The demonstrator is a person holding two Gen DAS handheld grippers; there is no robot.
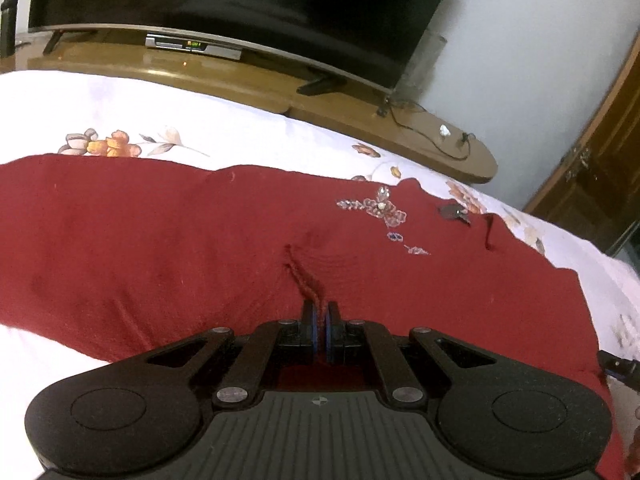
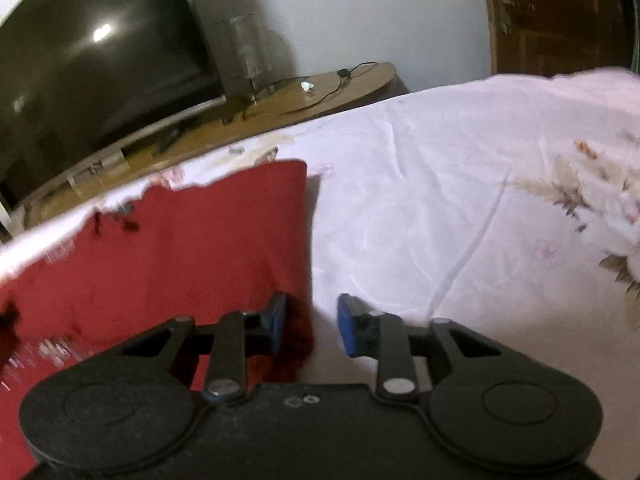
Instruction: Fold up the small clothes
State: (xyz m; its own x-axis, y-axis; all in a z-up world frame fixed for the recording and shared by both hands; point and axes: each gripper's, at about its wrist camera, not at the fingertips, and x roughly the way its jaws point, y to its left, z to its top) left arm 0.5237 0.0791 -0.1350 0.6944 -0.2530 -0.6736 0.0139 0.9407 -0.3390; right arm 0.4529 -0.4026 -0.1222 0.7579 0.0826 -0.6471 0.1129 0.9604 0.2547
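Note:
A dark red garment (image 1: 200,240) with beaded flower embroidery (image 1: 380,210) lies spread on a white floral bedsheet (image 1: 200,120). My left gripper (image 1: 320,316) is shut on a pinched ridge of the red fabric near its front edge. In the right wrist view the same red garment (image 2: 180,248) lies at the left, its right edge running down the frame. My right gripper (image 2: 312,320) is open, its left finger (image 2: 276,320) over the garment's edge and its right finger (image 2: 348,324) over the bare sheet (image 2: 440,200).
A wooden TV stand (image 1: 360,120) with a large dark television (image 1: 240,8) and a set-top box (image 1: 192,46) runs along the far side of the bed. A cable (image 1: 440,140) lies on the stand. A wooden door (image 1: 600,160) stands at the right.

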